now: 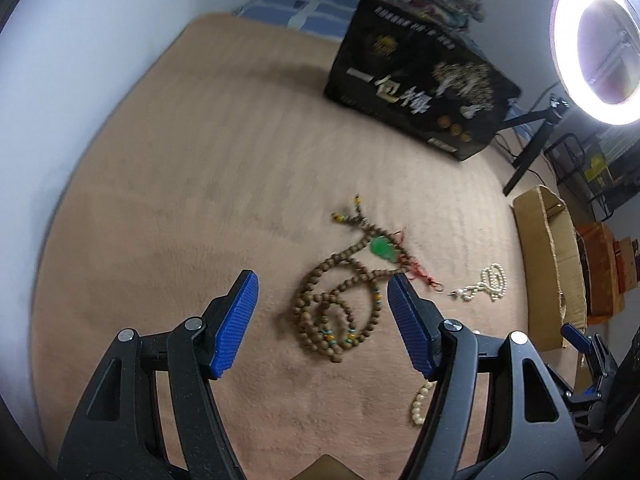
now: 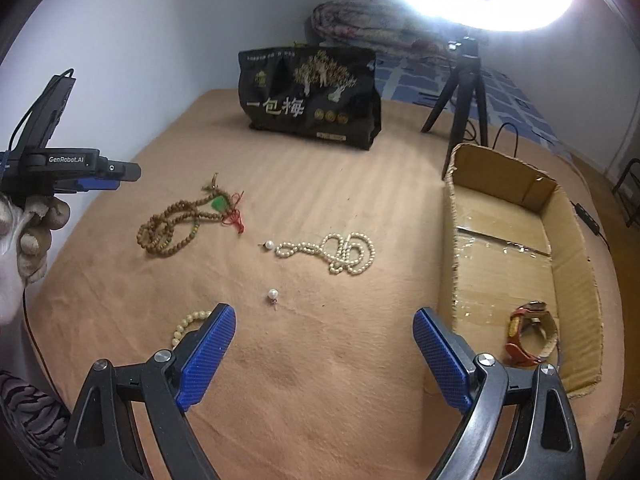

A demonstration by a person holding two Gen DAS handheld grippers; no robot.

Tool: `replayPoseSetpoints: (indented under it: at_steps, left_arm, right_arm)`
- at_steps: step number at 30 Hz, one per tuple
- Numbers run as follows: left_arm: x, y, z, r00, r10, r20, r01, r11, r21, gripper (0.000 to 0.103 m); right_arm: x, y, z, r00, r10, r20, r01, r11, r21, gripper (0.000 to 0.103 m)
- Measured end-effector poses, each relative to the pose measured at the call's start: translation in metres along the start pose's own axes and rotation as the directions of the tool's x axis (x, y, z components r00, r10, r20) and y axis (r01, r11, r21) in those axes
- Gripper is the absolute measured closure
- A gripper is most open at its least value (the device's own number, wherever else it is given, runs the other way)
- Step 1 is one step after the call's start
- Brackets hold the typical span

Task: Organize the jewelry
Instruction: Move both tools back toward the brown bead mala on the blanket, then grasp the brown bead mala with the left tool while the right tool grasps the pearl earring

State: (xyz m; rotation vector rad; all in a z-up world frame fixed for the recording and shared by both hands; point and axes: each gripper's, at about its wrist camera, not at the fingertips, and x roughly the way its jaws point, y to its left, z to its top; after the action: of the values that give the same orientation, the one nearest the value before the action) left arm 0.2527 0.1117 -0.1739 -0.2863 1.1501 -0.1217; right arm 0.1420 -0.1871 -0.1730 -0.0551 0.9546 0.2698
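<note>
Jewelry lies loose on the tan blanket (image 2: 320,360): wooden beads (image 1: 340,304), a pearl necklace (image 2: 340,252), a cream bracelet (image 2: 188,322). Only a red watch (image 2: 528,332) sits in the cardboard box (image 2: 576,280). Both the left gripper (image 1: 322,280) and the right gripper (image 2: 324,316) hover spread apart, holding nothing, over bare blanket.

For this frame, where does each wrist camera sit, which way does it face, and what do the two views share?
Left wrist: rides the left gripper, open, looking down over the wooden bead necklace on the tan blanket; the right gripper shows at the right edge.
Right wrist: rides the right gripper, open, facing the pearl necklace and cardboard box holding a watch; the left gripper shows at the left edge.
Shared: both necklaces, box, black bag, ring light.
</note>
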Motion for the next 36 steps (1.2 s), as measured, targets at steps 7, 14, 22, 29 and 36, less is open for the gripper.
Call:
replayPoseSetpoints:
  at_steps: [7, 14, 22, 29, 36]
  left_arm:
    - [0.035, 0.011, 0.000, 0.997, -0.034, -0.075, 0.031, 0.999, -0.038, 0.034]
    - [0.059, 0.015, 0.000, 0.987, -0.090, -0.130, 0.079, 0.993, -0.088, 0.034]
    - [0.068, -0.003, -0.004, 0.986, -0.073, -0.152, 0.073, 0.997, -0.011, 0.034]
    - [0.071, -0.029, -0.011, 0.989, 0.003, -0.145, 0.012, 0.995, 0.103, 0.034]
    - [0.074, -0.041, -0.019, 0.990, 0.069, -0.125, -0.047, 0.983, 0.176, 0.034]
  right_arm:
    - [0.014, -0.001, -0.003, 1.000, -0.009, -0.029, 0.009, 1.000, -0.014, 0.011]
    - [0.019, -0.005, -0.004, 0.999, -0.020, -0.045, 0.019, 1.000, -0.023, 0.011]
    - [0.031, 0.001, -0.002, 0.998, 0.002, -0.068, -0.005, 0.999, -0.036, 0.011]
    - [0.050, 0.008, -0.002, 0.995, -0.001, -0.099, -0.003, 0.999, -0.039, 0.014]
    - [0.051, 0.013, 0.001, 0.996, -0.036, -0.085, 0.032, 0.998, -0.051, 0.018]
